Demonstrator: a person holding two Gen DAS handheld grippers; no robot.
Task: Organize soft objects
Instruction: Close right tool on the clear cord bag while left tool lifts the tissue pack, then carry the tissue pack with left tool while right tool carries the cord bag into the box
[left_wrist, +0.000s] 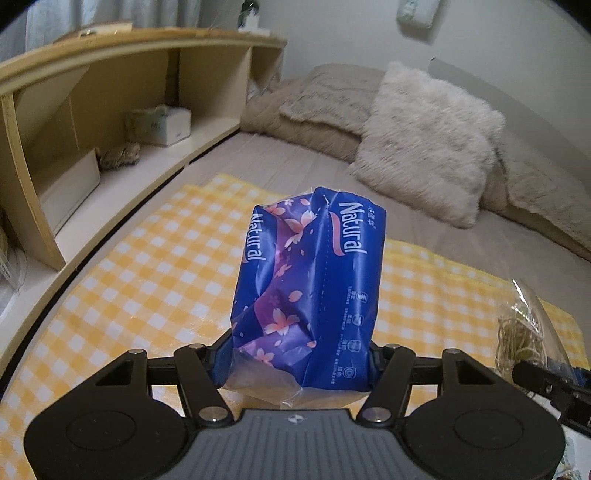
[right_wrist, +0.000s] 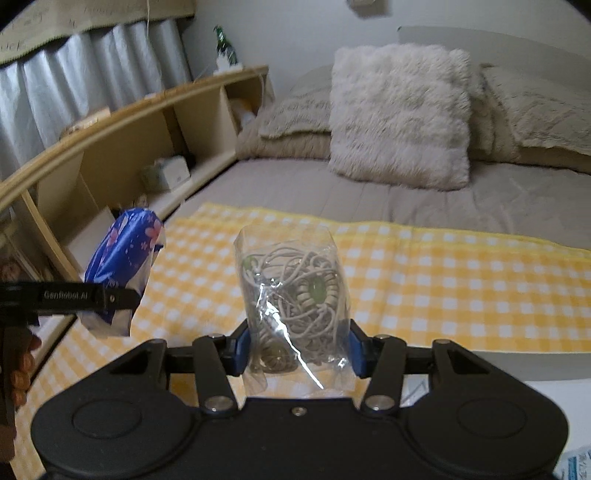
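Observation:
My left gripper (left_wrist: 301, 363) is shut on a blue tissue pack (left_wrist: 310, 280) printed with pink flowers and "Natural", held upright above the yellow checked cloth (left_wrist: 140, 273). My right gripper (right_wrist: 295, 349) is shut on a clear plastic bag of coiled cord (right_wrist: 293, 291), also held above the cloth (right_wrist: 443, 280). The tissue pack (right_wrist: 122, 266) and left gripper show at the left of the right wrist view. The cord bag (left_wrist: 521, 332) shows at the right edge of the left wrist view.
The cloth lies on a grey bed (left_wrist: 295, 162). A fluffy white pillow (right_wrist: 399, 114) and beige bedding (right_wrist: 295, 122) lie at the far end. A wooden shelf unit (left_wrist: 110, 110) runs along the left, holding a tissue box (left_wrist: 162, 125). A curtain (right_wrist: 74, 81) hangs behind it.

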